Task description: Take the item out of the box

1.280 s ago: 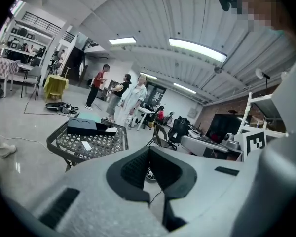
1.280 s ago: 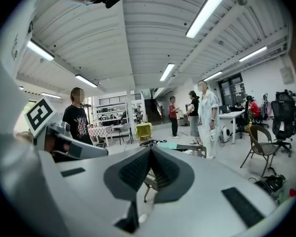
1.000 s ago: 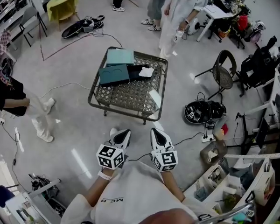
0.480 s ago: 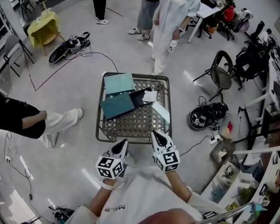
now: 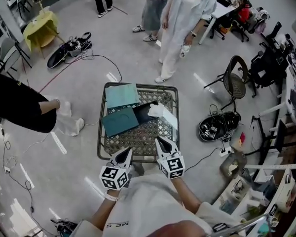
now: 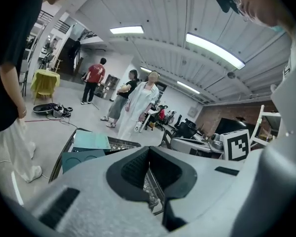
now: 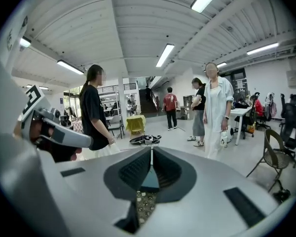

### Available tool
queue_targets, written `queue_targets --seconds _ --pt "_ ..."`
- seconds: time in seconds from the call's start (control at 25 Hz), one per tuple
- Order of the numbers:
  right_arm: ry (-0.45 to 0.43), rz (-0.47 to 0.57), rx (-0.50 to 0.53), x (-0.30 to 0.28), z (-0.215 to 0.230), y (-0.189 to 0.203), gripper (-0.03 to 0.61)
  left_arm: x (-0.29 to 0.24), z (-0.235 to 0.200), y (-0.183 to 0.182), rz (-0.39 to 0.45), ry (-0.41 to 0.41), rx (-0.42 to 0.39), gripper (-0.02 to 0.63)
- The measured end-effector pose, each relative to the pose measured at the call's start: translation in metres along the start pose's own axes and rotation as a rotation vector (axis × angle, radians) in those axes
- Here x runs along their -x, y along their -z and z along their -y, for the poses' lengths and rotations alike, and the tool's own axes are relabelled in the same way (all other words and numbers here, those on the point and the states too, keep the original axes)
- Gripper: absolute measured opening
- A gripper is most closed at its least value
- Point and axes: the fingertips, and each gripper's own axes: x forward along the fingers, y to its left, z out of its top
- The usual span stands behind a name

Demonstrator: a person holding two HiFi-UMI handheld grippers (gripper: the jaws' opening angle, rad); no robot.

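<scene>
A low wicker-topped table (image 5: 107, 149) stands just ahead of me. On it lie a pale teal lid (image 5: 122, 95), a darker teal box (image 5: 119, 121), an open black box (image 5: 144, 112) and a white item (image 5: 163, 111) at the black box's right end. My left gripper (image 5: 129, 150) is shut and empty, its tip over the table's near edge. To its right, my right gripper (image 5: 157, 139) is also shut and empty, above the near right part of the table. The left gripper view shows the lid (image 6: 91, 140) and teal box (image 6: 83, 158) beyond the shut left gripper (image 6: 149, 147).
A person in a white coat (image 5: 183, 19) stands beyond the table, with others behind. Another person in black (image 5: 19, 107) is close on the left. A black chair (image 5: 235, 82) and a black bag (image 5: 215, 125) sit to the right. Cables cross the floor.
I have walked up to the table, which was well ahead and is now under the gripper tips. Both grippers stay shut. The person in black has shifted at the left.
</scene>
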Motion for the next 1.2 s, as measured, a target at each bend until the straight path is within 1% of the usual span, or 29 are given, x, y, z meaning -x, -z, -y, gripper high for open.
queue_targets --seconds 0.2,0.36,0.52,0.72,0.92,1.08,1.16,1.2 --pt "-0.04 -0.027 0.035 -0.033 0.028 0.008 0.017 -0.03 -0.014 -0.002 -0.003 -0.053 0.044 0.025" --pt "-0.069 -0.034 0.047 -0.072 0.062 0.014 0.025 -0.068 -0.029 0.004 -0.01 -0.069 0.147 0.025" --pt "-0.085 -0.093 0.052 -0.11 0.089 0.045 0.054 -0.088 -0.036 0.018 -0.045 -0.123 0.143 0.025" --pt "-0.073 -0.194 0.074 -0.154 0.116 0.093 0.088 -0.104 -0.042 0.028 -0.086 -0.166 0.158 0.026" --pt "0.002 -0.27 0.089 -0.204 0.165 0.147 0.122 -0.137 -0.051 0.029 -0.083 -0.15 0.121 0.025" --pt "0.073 -0.353 0.09 -0.207 0.193 0.203 0.132 -0.141 -0.049 0.042 -0.109 -0.155 0.137 0.026" --pt "0.089 -0.377 0.08 -0.208 0.202 0.216 0.144 -0.144 -0.05 0.046 -0.118 -0.153 0.135 0.026" --pt "0.092 -0.382 0.061 -0.209 0.204 0.22 0.161 -0.144 -0.051 0.049 -0.123 -0.153 0.133 0.025"
